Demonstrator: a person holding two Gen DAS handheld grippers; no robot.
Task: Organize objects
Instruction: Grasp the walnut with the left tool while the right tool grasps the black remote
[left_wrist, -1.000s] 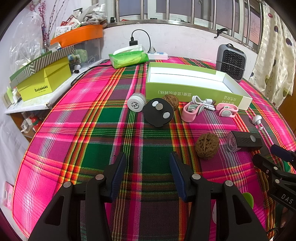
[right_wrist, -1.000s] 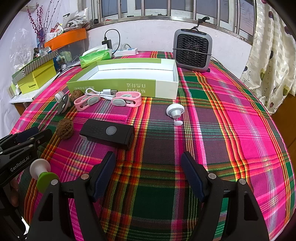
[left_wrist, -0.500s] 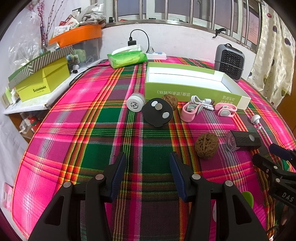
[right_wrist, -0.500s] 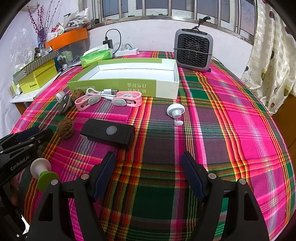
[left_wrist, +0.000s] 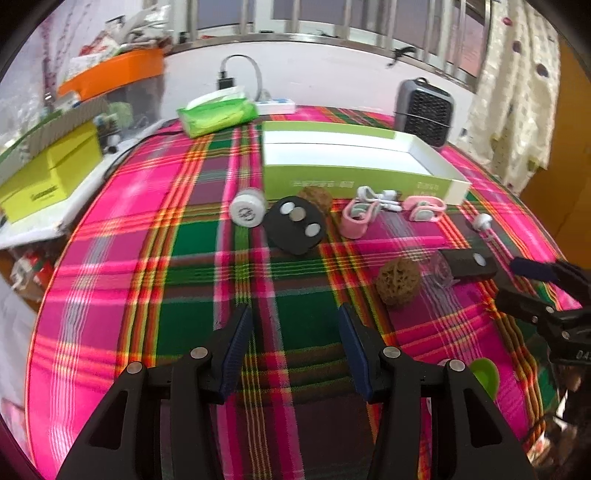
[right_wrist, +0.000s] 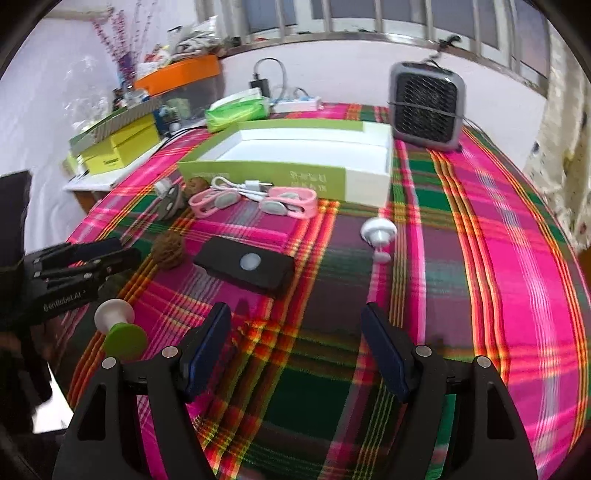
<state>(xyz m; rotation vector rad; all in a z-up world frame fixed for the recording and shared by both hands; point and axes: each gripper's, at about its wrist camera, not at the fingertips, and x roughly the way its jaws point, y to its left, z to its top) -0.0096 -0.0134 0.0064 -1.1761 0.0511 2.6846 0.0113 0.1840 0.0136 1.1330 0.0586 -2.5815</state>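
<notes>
An open green and white box (left_wrist: 354, 162) (right_wrist: 295, 162) stands at the back of the plaid table. In front of it lie a white round cap (left_wrist: 246, 212), a black disc with three silver buttons (left_wrist: 295, 224), two walnuts (left_wrist: 398, 280) (left_wrist: 314, 195), two pink clips (left_wrist: 355, 218) (left_wrist: 424, 209), a white cable (right_wrist: 240, 187), a black rectangular device (right_wrist: 246, 264) and a white suction knob (right_wrist: 378, 232). My left gripper (left_wrist: 294, 320) hangs open over the cloth, short of the disc. My right gripper (right_wrist: 295, 320) is open, just short of the black device.
A grey fan heater (right_wrist: 427, 105) stands behind the box. A green tissue pack (left_wrist: 217, 114) and power strip lie at the back. Yellow boxes (left_wrist: 44, 177) and an orange tray sit on the left shelf. A green and white spool (right_wrist: 117, 328) lies near the front edge.
Both grippers have moved slightly; the views shifted and blurred a little, the right one turning left. Both stay open and the objects lie where they were.
</notes>
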